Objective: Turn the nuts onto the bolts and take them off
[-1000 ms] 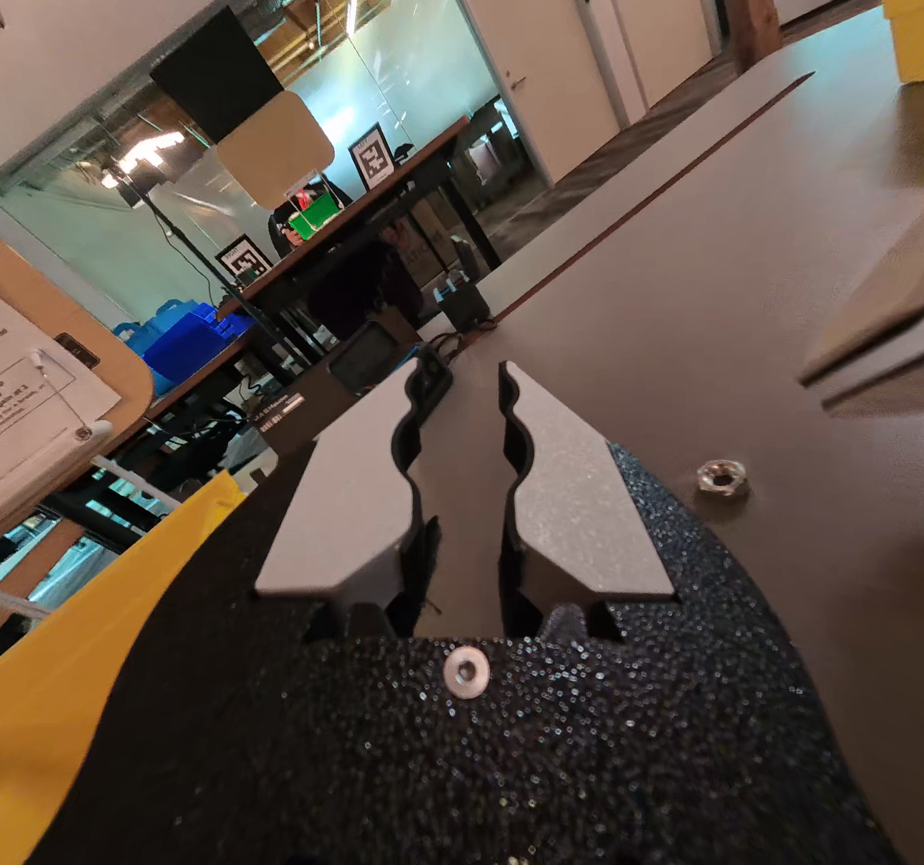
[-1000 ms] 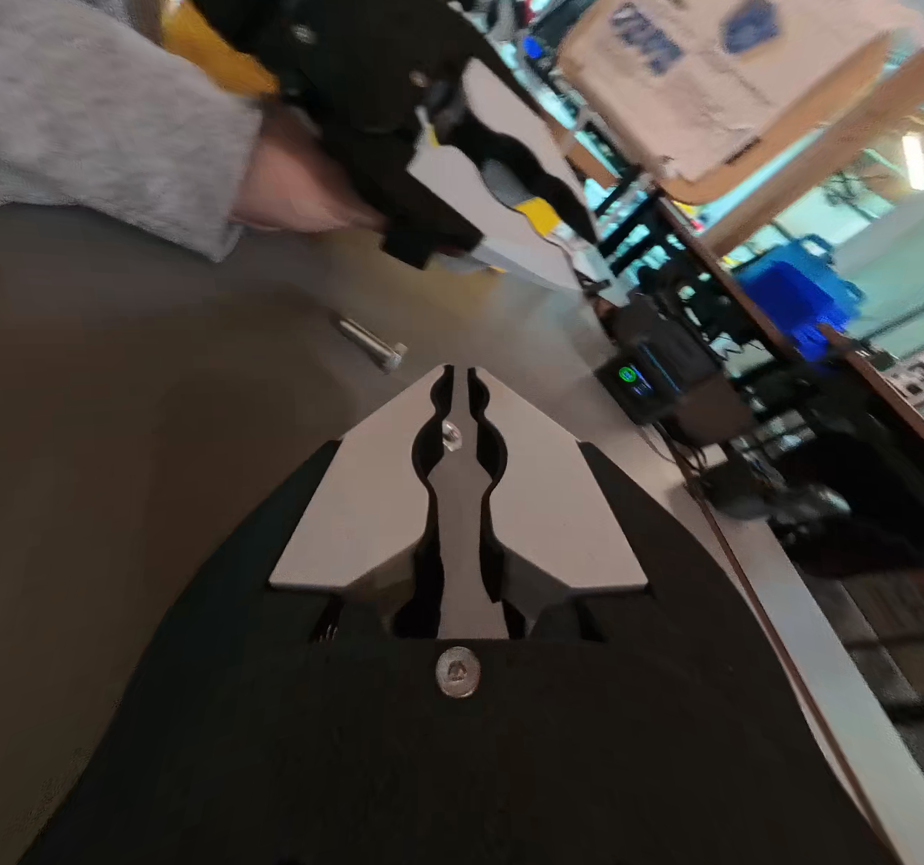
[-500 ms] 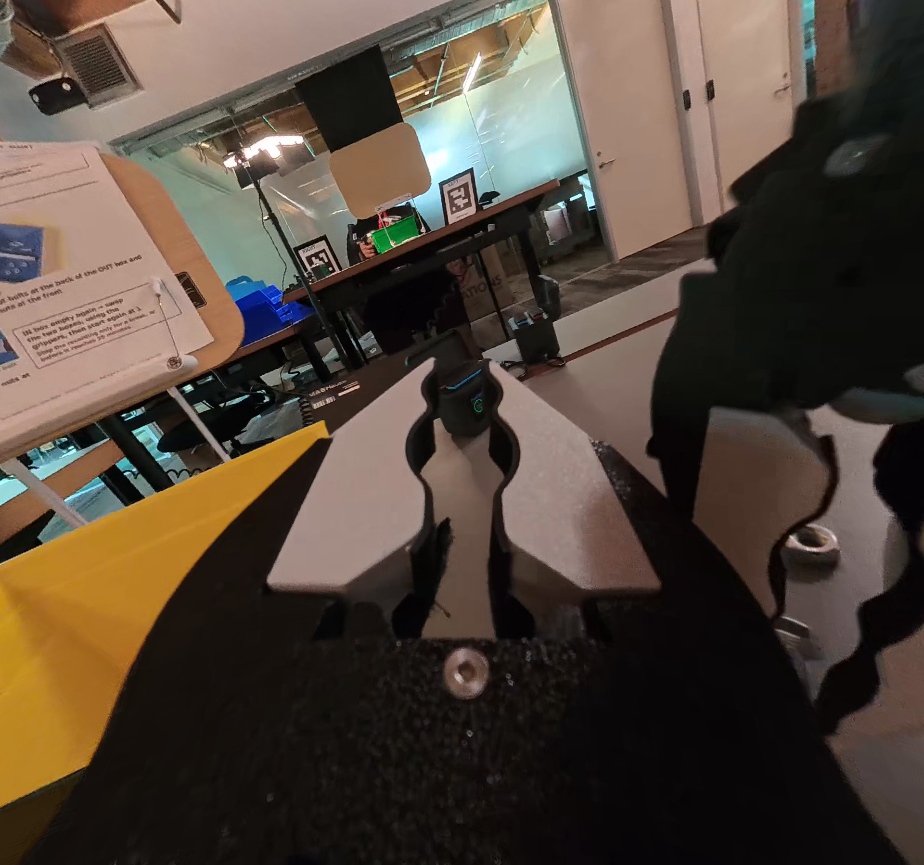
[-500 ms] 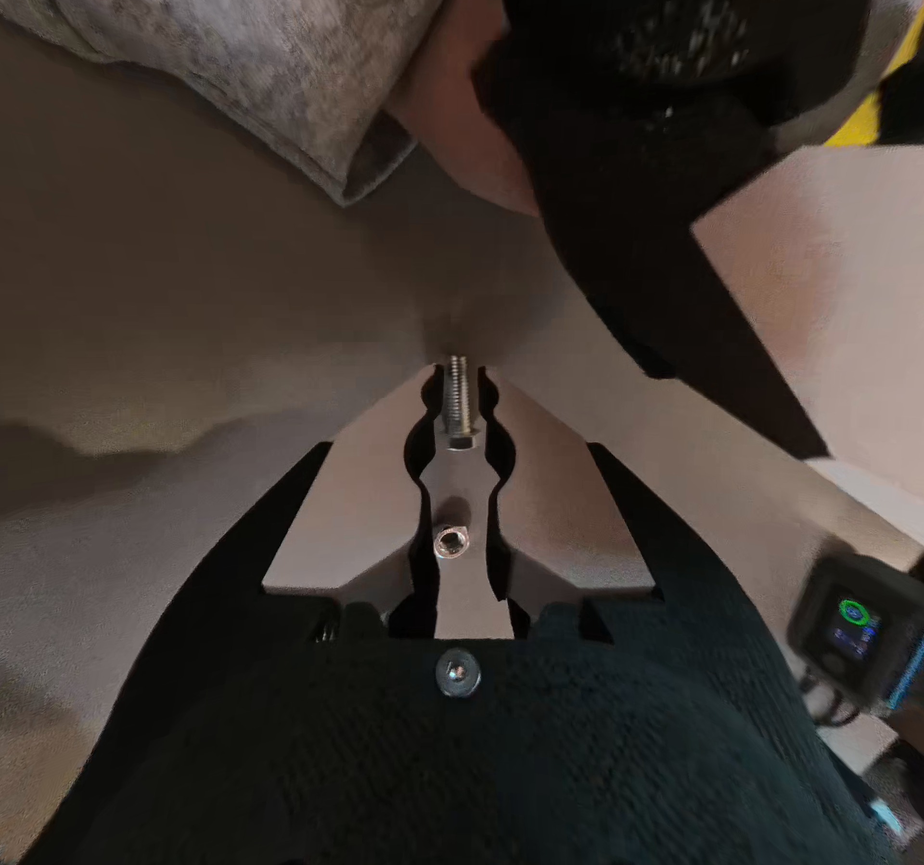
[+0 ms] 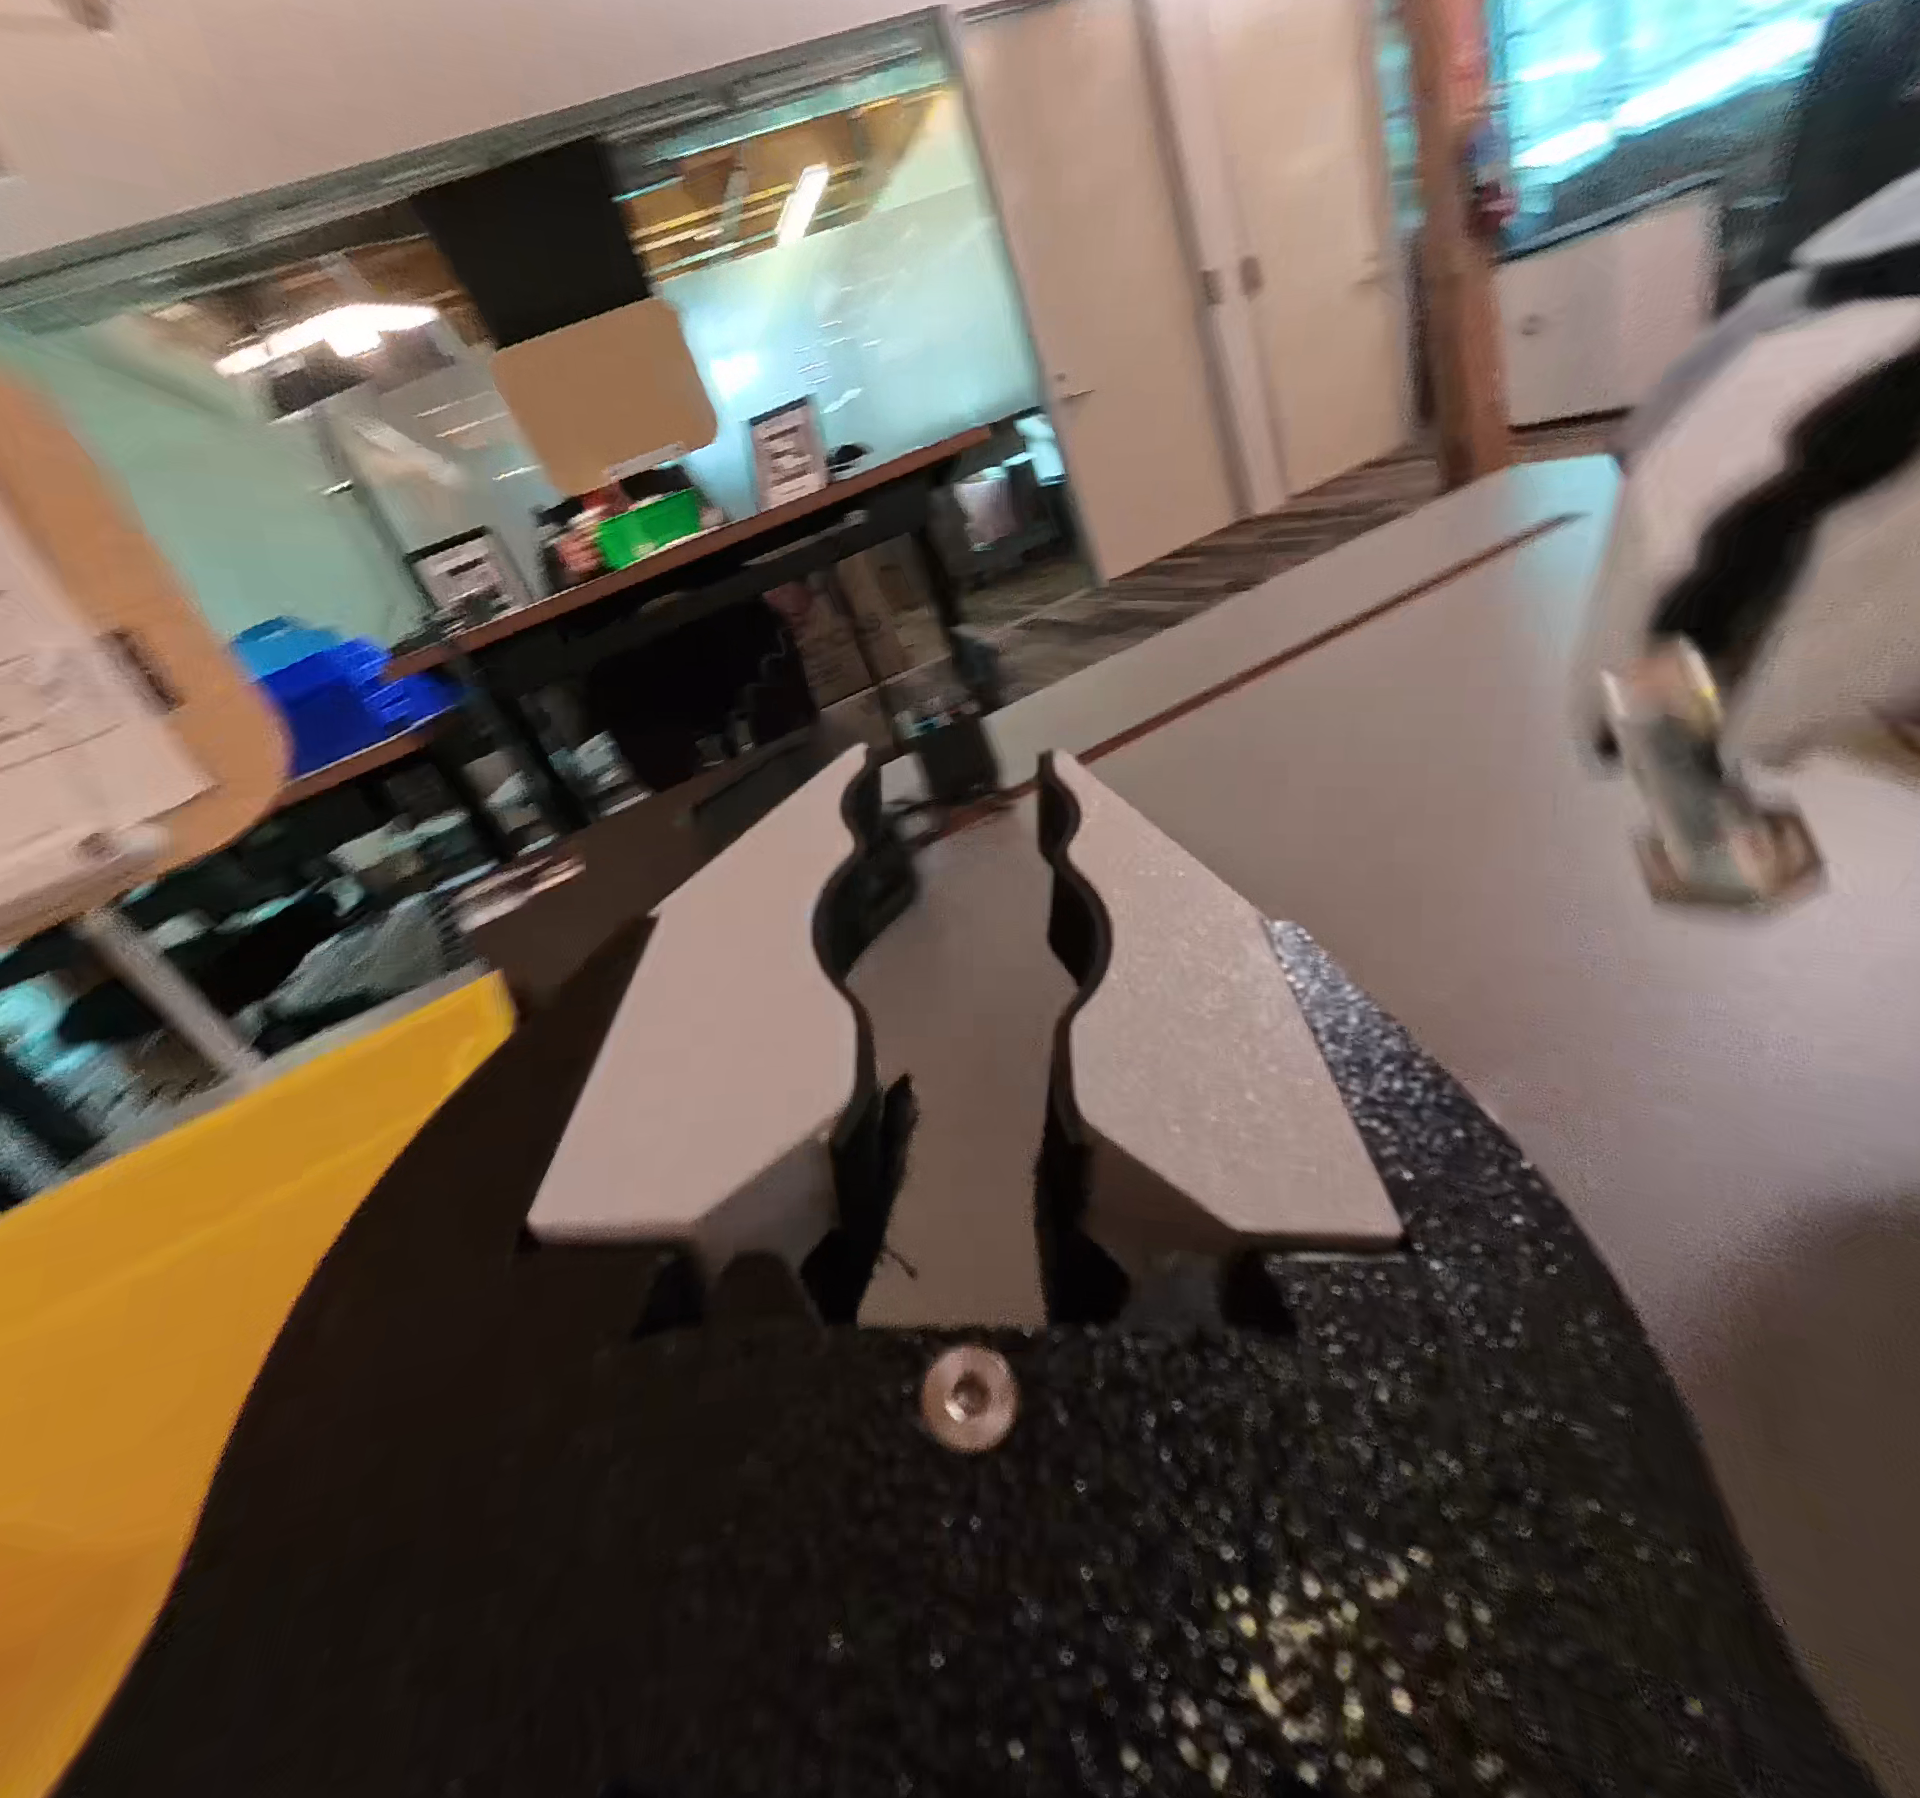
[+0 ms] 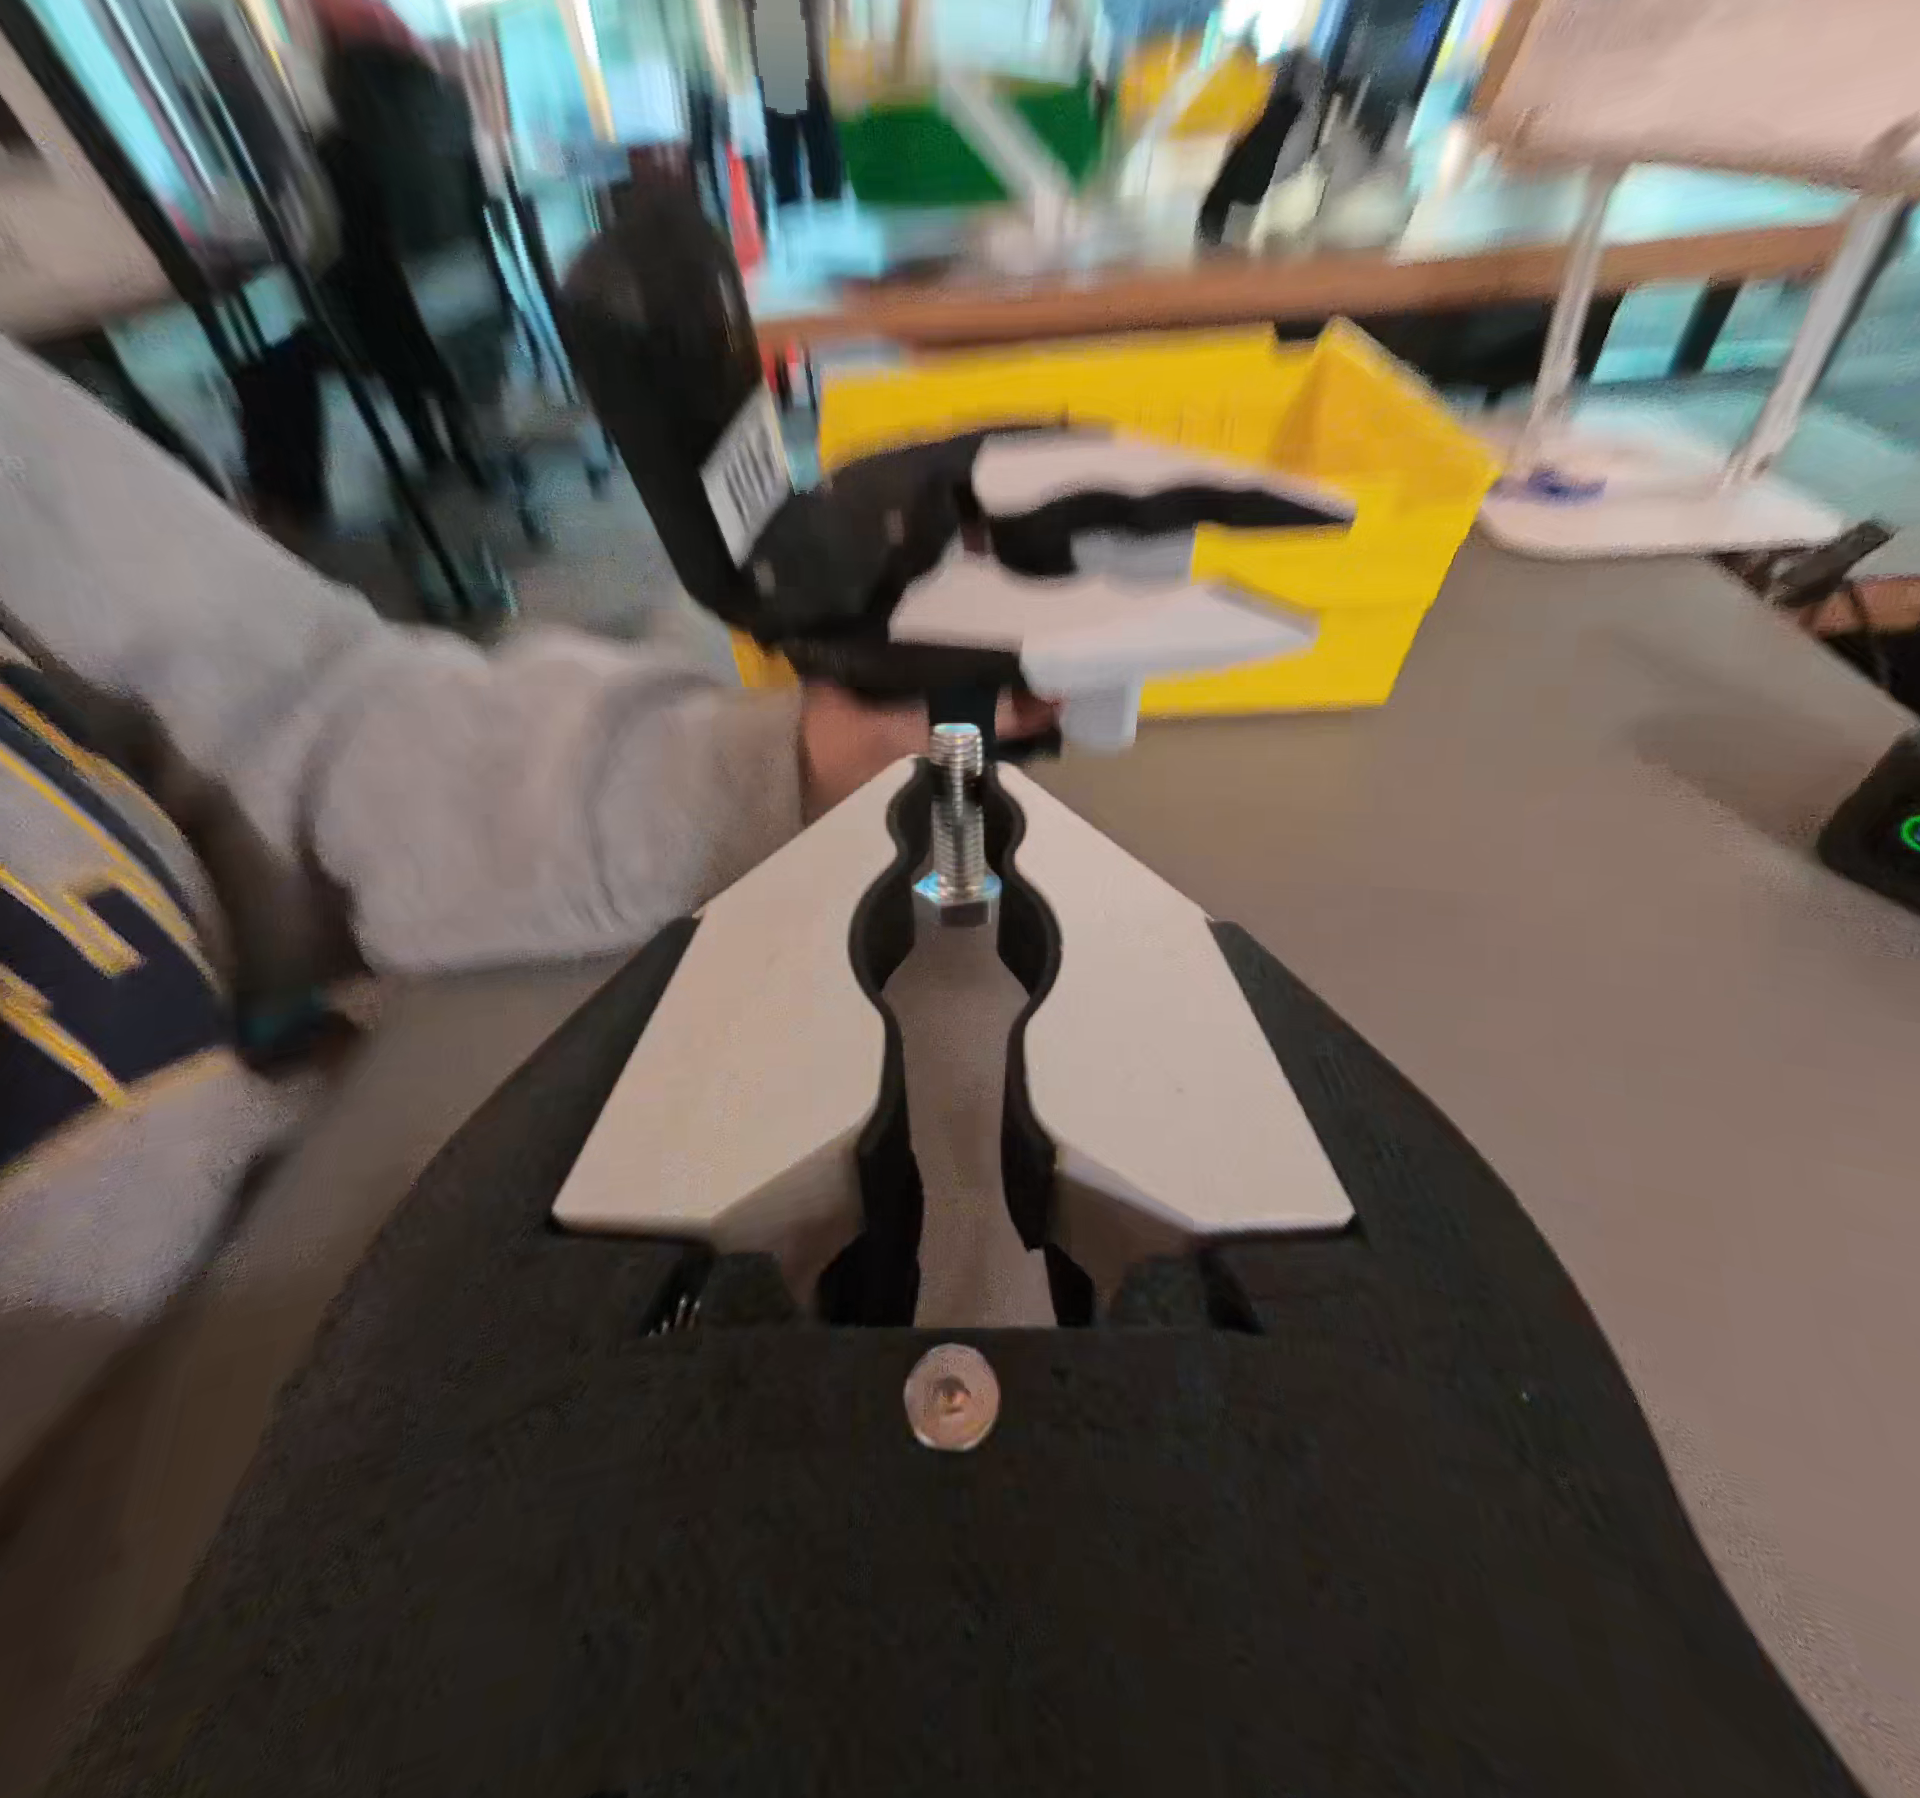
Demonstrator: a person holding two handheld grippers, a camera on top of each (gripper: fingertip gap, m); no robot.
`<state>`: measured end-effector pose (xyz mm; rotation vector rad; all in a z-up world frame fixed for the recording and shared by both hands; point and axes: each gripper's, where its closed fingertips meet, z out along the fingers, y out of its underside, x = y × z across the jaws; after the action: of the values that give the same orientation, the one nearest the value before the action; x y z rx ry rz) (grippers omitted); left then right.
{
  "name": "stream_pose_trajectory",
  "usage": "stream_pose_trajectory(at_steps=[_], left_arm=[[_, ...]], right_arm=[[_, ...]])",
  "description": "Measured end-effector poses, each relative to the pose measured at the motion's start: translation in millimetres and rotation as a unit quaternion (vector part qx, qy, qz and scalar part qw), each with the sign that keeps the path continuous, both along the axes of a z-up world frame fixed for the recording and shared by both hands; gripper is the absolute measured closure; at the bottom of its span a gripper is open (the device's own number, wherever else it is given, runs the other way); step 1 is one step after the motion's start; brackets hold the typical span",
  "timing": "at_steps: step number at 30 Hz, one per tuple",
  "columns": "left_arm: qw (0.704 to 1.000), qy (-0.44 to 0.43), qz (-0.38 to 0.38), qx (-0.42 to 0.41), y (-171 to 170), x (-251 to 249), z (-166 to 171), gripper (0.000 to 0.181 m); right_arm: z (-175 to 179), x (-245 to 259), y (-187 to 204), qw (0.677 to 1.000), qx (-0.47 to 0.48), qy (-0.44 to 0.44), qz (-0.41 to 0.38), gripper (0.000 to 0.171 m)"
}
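bolts first: none lie on the grey table [image 6: 1558,969], and the yellow bin [image 6: 1299,501] behind looks blurred. left gripper [image 5: 951,813] is parted and empty, raised over the table. right gripper [image 6: 954,803] clamps one bolt [image 6: 956,844] by its shank, head toward the camera, threaded end forward.
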<state>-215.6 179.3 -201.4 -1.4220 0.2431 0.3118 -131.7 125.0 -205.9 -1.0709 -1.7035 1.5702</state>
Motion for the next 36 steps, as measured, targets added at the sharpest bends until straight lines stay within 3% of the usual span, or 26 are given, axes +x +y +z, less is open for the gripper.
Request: stream_pose_trajectory(at_steps=[2,5,10,15,23,25,36], left_arm=[[0.996,0.019,-0.089,-0.021,6,39,-7,0.144],[0.967,0.001,-0.246,-0.072,5,96,-26,0.128],[0.913,-0.009,-0.37,-0.172,-6,146,-59,0.121],[0.891,-0.053,-0.416,-0.171,-13,160,-52,0.139],[0.866,-0.133,-0.461,-0.139,-21,155,-31,0.148],[0.852,-0.147,-0.482,-0.138,-26,157,-28,0.158],[0.788,-0.178,-0.572,-0.144,-50,173,-20,0.165]], right_arm=[[14,19,11,0.996,-0.056,0.058,-0.027,0.164],[17,37,22,0.99,-0.081,0.103,-0.049,0.164],[3,46,33,0.987,-0.094,0.112,-0.064,0.164],[7,50,31,0.984,-0.113,0.13,-0.044,0.164],[6,44,22,0.984,-0.108,0.139,-0.029,0.164],[7,45,19,0.983,-0.115,0.142,-0.018,0.164],[17,61,-3,0.97,-0.176,0.142,0.084,0.164]])
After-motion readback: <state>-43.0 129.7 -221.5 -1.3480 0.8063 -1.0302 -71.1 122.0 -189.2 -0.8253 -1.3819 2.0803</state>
